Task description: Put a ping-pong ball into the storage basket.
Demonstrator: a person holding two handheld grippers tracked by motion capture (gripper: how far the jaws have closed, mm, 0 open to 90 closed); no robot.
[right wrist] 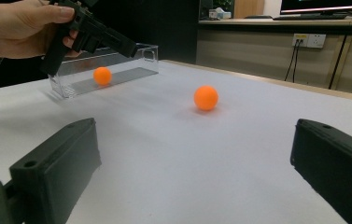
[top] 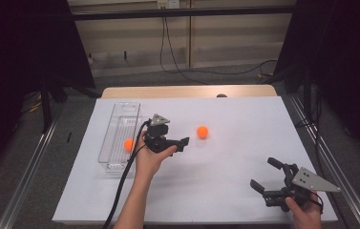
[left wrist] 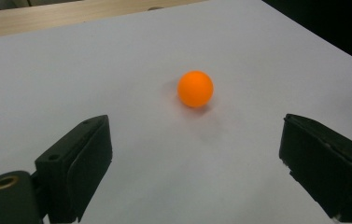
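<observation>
An orange ball [top: 202, 132] lies loose on the white table sheet [top: 225, 167]. My left gripper [top: 183, 143] hovers just left of it, pointing toward it, open with nothing between its jaws. In the left gripper view the ball [left wrist: 195, 88] rests a little beyond my open left gripper [left wrist: 194, 135]. A second orange ball [top: 128, 144] sits inside a clear plastic box [top: 119, 136] at the left. My right gripper [top: 265, 174] stays near the front right corner, open and empty. The right gripper view looks past my open right gripper [right wrist: 194, 135] at the loose ball [right wrist: 206, 97], the boxed ball [right wrist: 102, 75] and the box [right wrist: 131, 53].
The left gripper [right wrist: 129, 46], held in a hand, hangs in front of the box in the right gripper view. A wooden table edge [top: 187, 91] runs along the back. Metal rails [top: 29, 162] flank the table, and cables [top: 177, 67] lie on the floor behind.
</observation>
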